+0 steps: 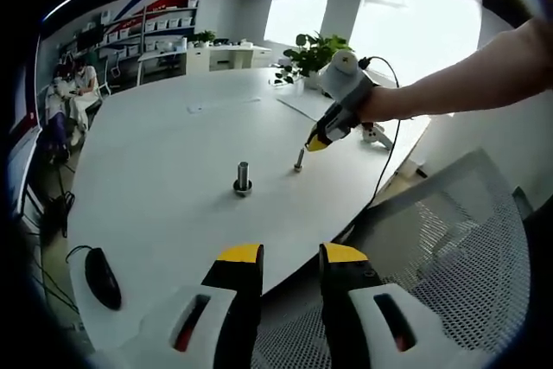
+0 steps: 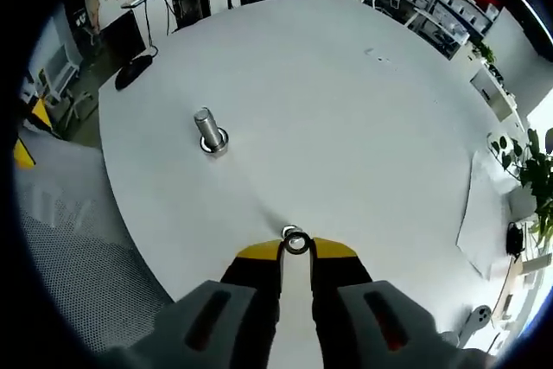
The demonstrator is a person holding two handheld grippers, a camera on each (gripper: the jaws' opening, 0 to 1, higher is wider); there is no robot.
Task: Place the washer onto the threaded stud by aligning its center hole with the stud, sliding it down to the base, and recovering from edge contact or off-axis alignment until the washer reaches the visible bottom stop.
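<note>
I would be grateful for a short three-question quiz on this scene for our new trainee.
1. True or false: the right tool grips the washer at its tips.
2. The tall stud is: A) standing upright, B) lying flat, C) held by a tool.
3. Fill in: the left tool holds nothing, and its jaws stand ____.

Key: 1 true; 2 A; 3 open.

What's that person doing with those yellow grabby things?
A person is working with two tools at a round white table. The right tool pinches a small washer right above a thin upright stud. The left tool hangs open, back at the table's edge. A thicker stud stands nearby.
</note>
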